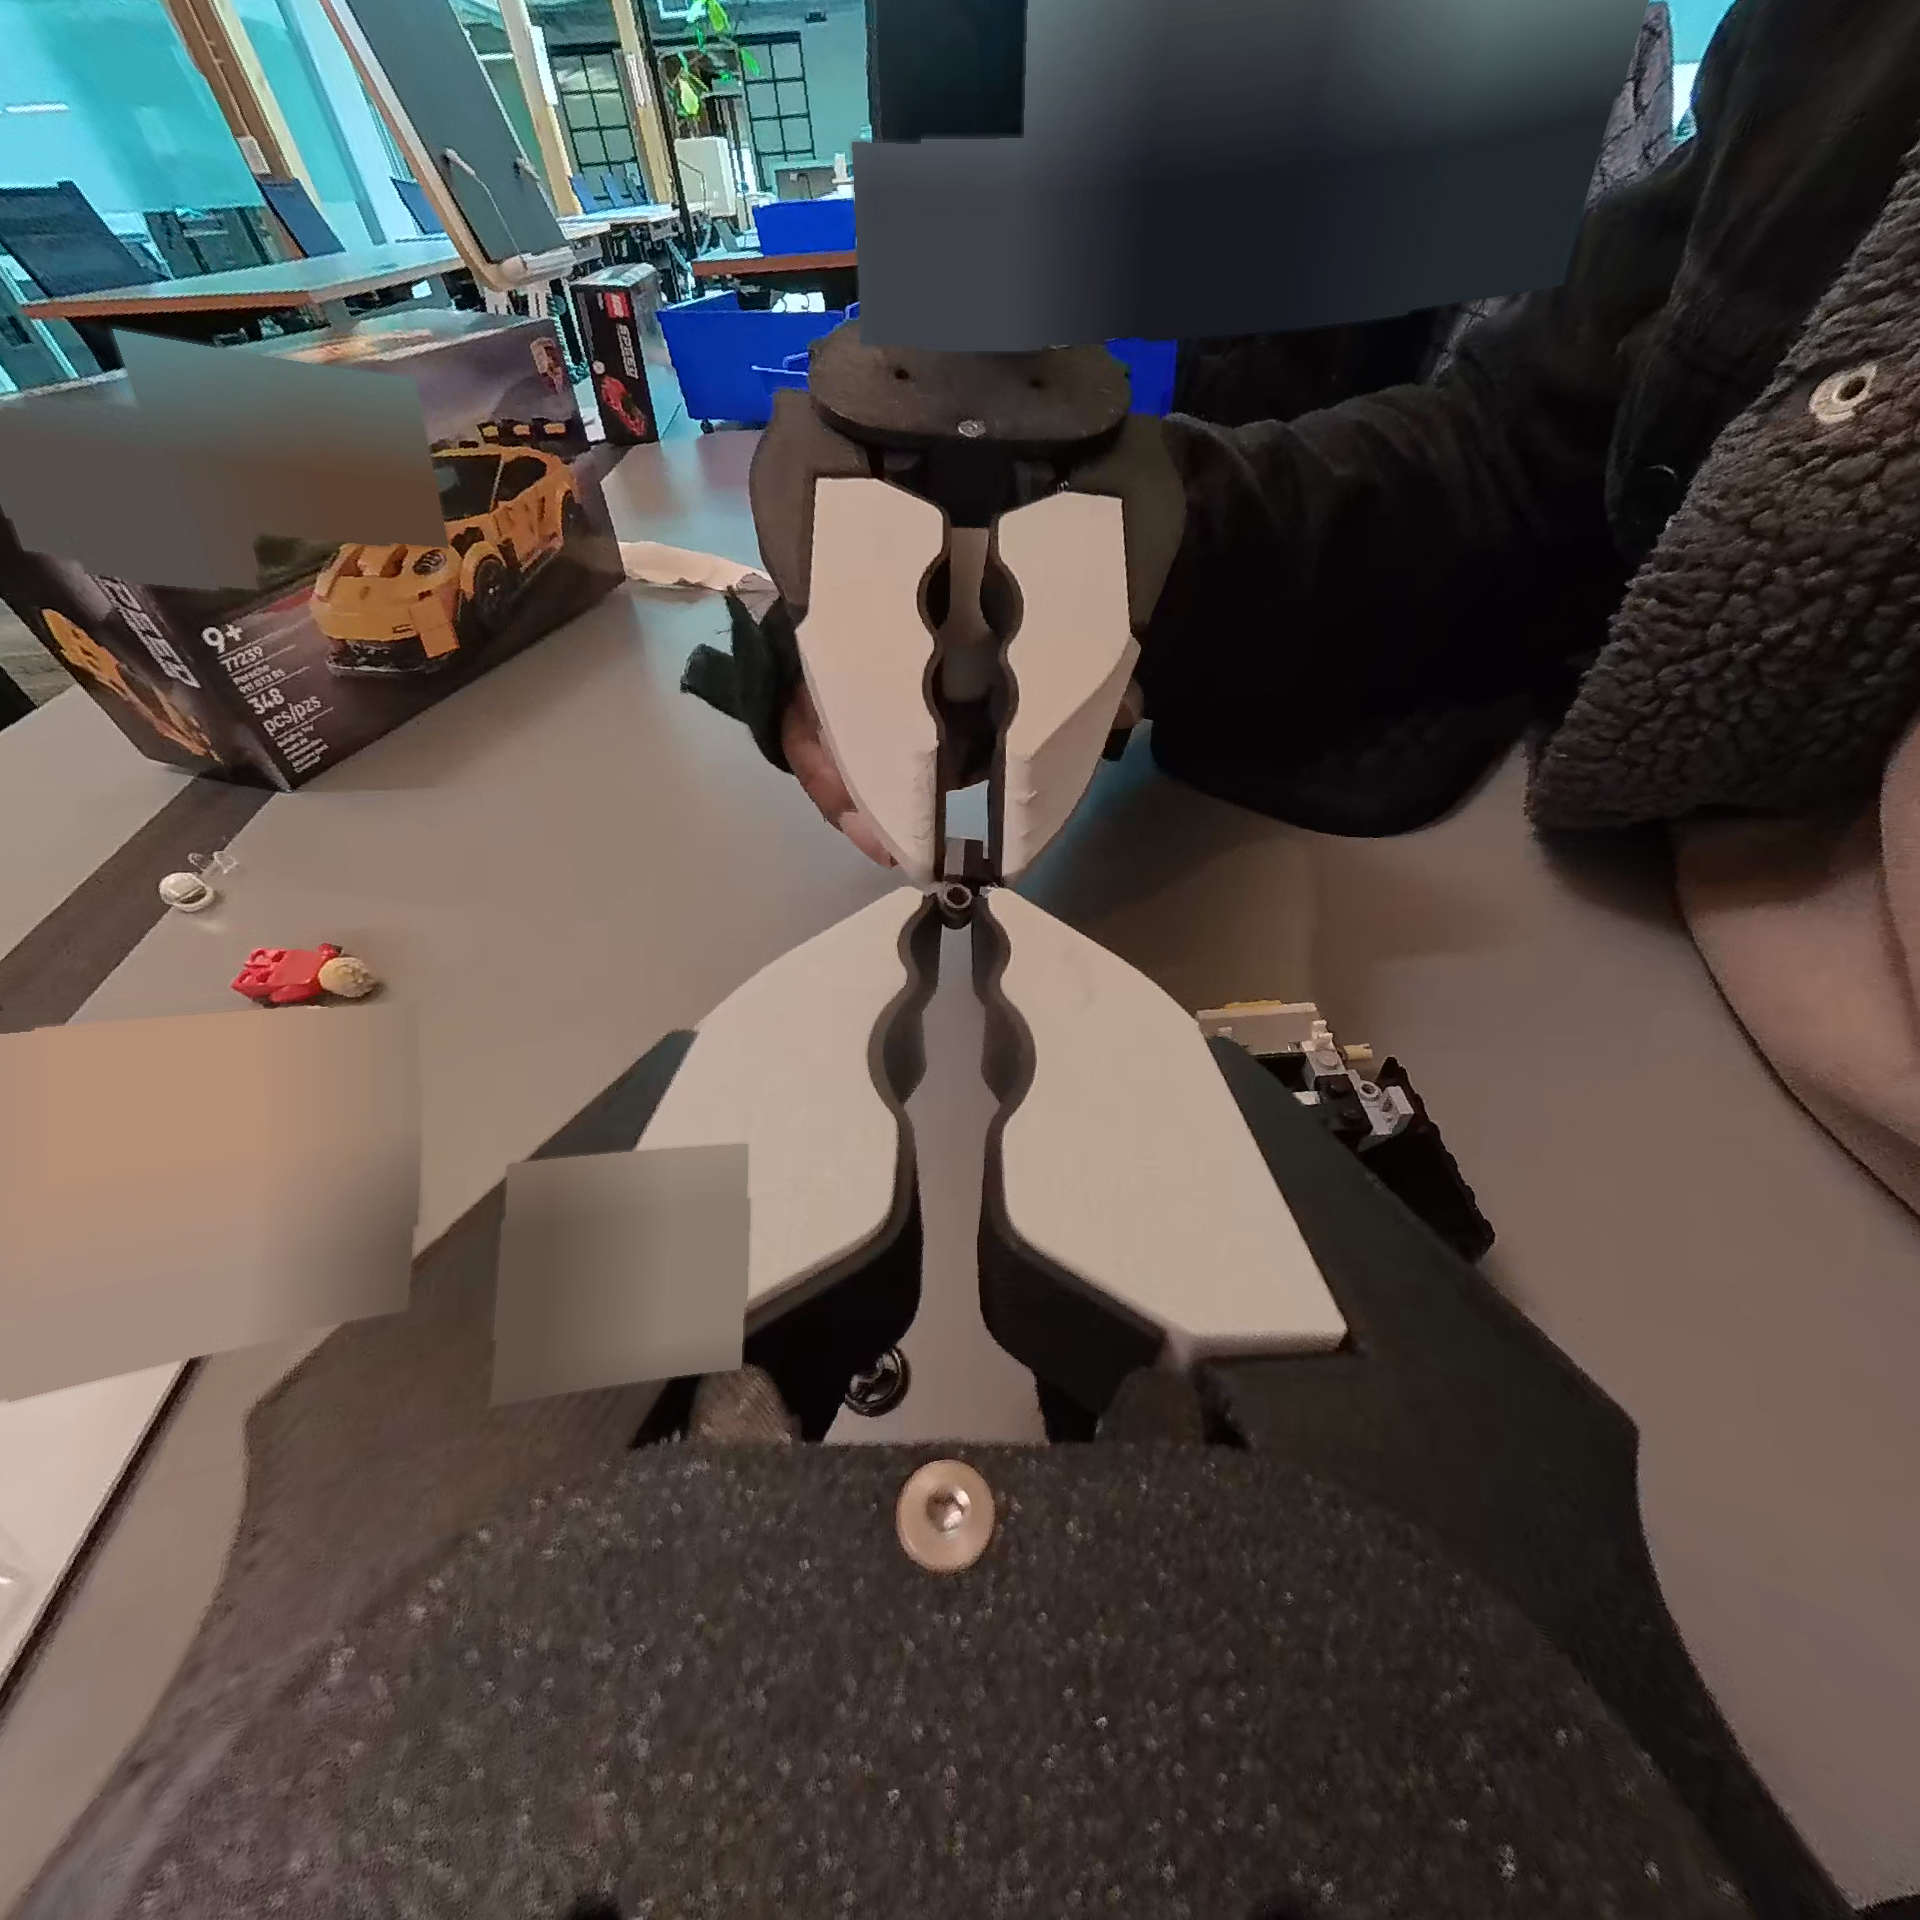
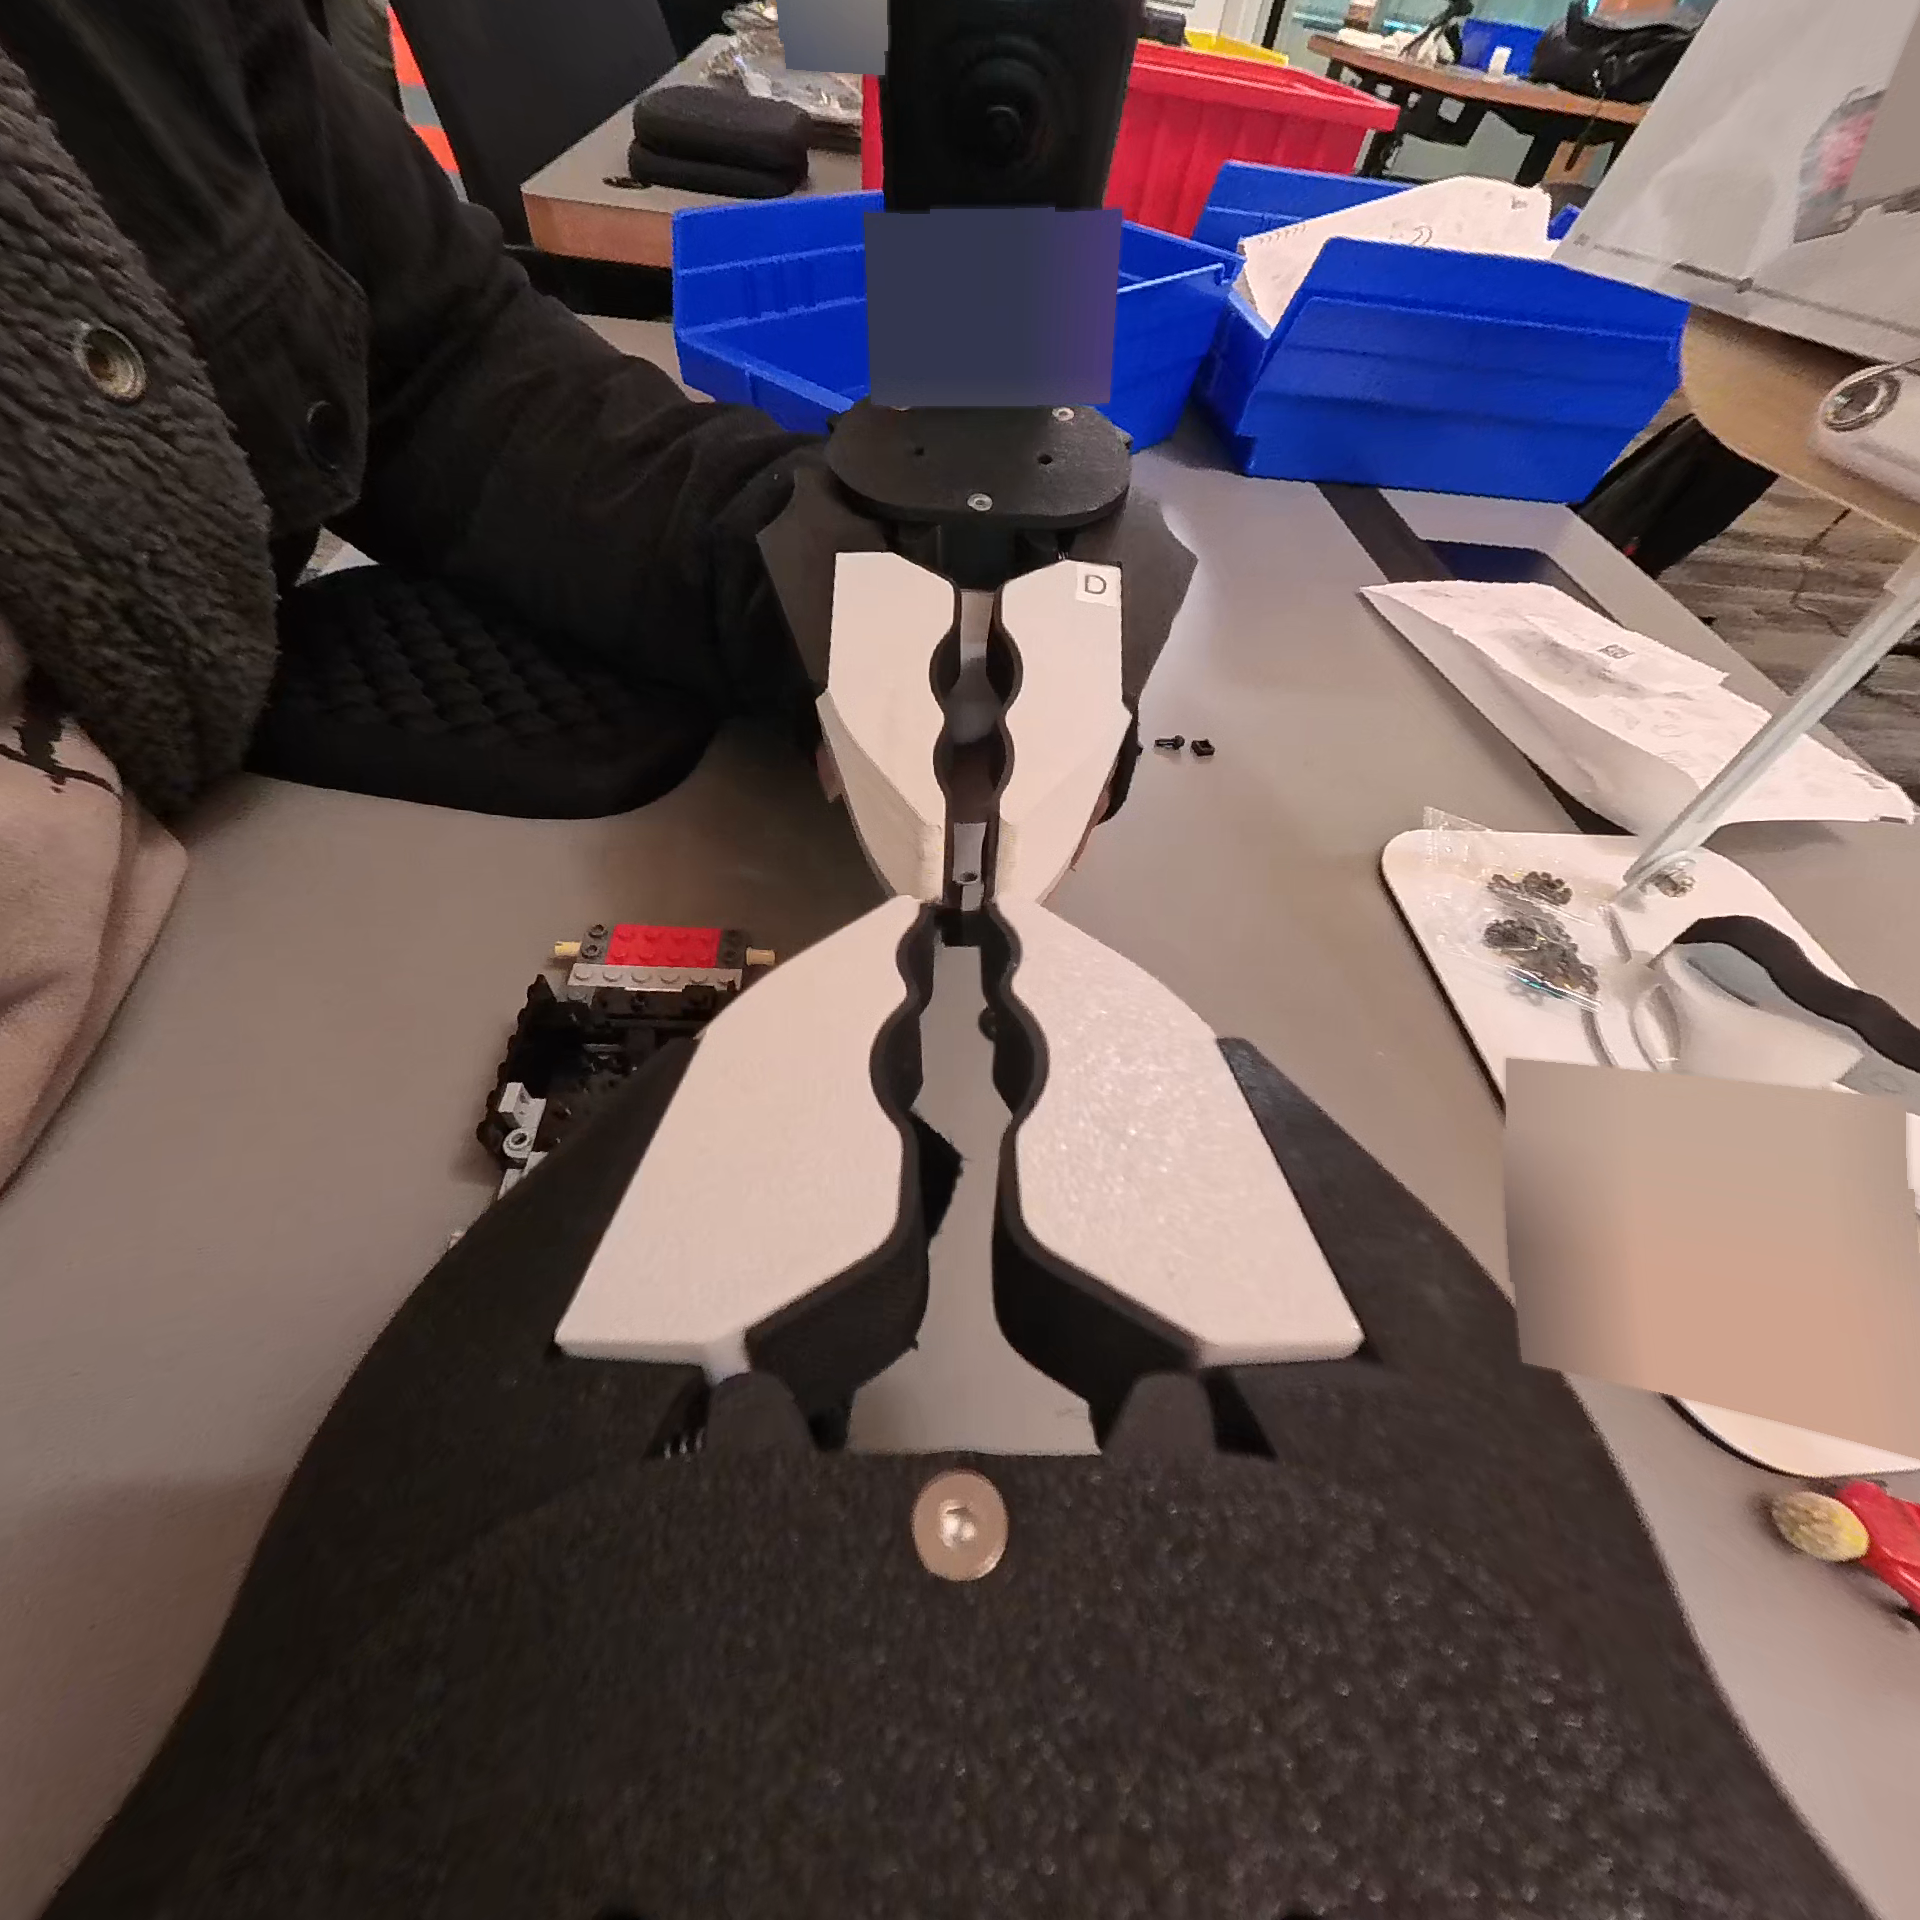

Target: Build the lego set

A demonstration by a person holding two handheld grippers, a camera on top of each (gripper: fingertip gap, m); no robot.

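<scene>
We are working over a grey table [image 1: 540,831], with our two grippers meeting tip to tip above its middle. At the far left of the left wrist view the lego box [image 1: 395,582] with a yellow car pictured on it is standing on the table. In the right wrist view blue bins [image 2: 1455,364] are sitting at the far edge, with a red bin [image 2: 1236,125] behind them, and a white paper sheet [image 2: 1621,707] is lying to the right.

We are holding the left gripper [image 1: 958,902] with its white fingers [image 1: 810,1091] drawn nearly together, pinching a small dark grey piece [image 1: 957,896] with a round hole at the tips. We are holding the right gripper [image 2: 961,925] facing it, fingers [image 2: 1132,1143] likewise clenched close, gripping a small black piece [image 2: 964,928] at the tips. The two pieces are touching or very nearly so; we cannot tell whether they are joined.

The partly built model [image 2: 613,1018], black with a red brick on top and grey parts, is lying on the table beside the right gripper, on its left in that view. A white tray [image 2: 1455,914] is carrying a clear bag of small dark parts [image 2: 1538,935]. A small red piece with a pale round part [image 1: 301,972] is lying loose on the left of the table, and two tiny black pieces [image 2: 1184,744] are lying beyond the grippers.
</scene>
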